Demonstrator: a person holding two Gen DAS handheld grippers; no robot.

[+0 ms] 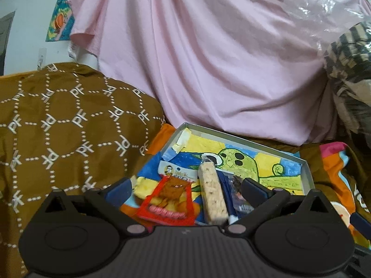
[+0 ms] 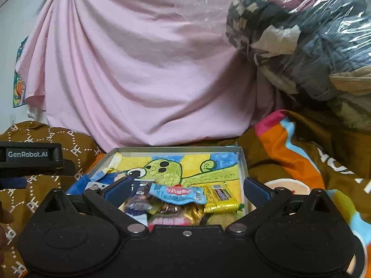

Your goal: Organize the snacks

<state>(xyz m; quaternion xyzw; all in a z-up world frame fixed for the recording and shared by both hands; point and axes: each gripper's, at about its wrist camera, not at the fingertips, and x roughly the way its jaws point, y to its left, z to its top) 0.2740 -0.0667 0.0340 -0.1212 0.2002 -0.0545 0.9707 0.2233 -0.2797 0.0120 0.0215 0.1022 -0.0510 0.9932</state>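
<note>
Both hand-held grippers, left (image 1: 185, 188) and right (image 2: 185, 188), gape apart holding nothing, hovering over snacks (image 2: 177, 194) packed flat in the tray (image 2: 243, 162) on the bed, so they look sorted, pink sheet (image 2: 139, 69) behind.

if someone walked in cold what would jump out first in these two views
The big pink sheet draped across the whole background catches the eye first. Next comes the shallow tray in front of it, lined with a bright child's drawing of a green creature and holding a heap of snack packets, among them a pale cereal bar and a blue packet. A clear plastic bag of bundled fabric looms at upper right.
</note>
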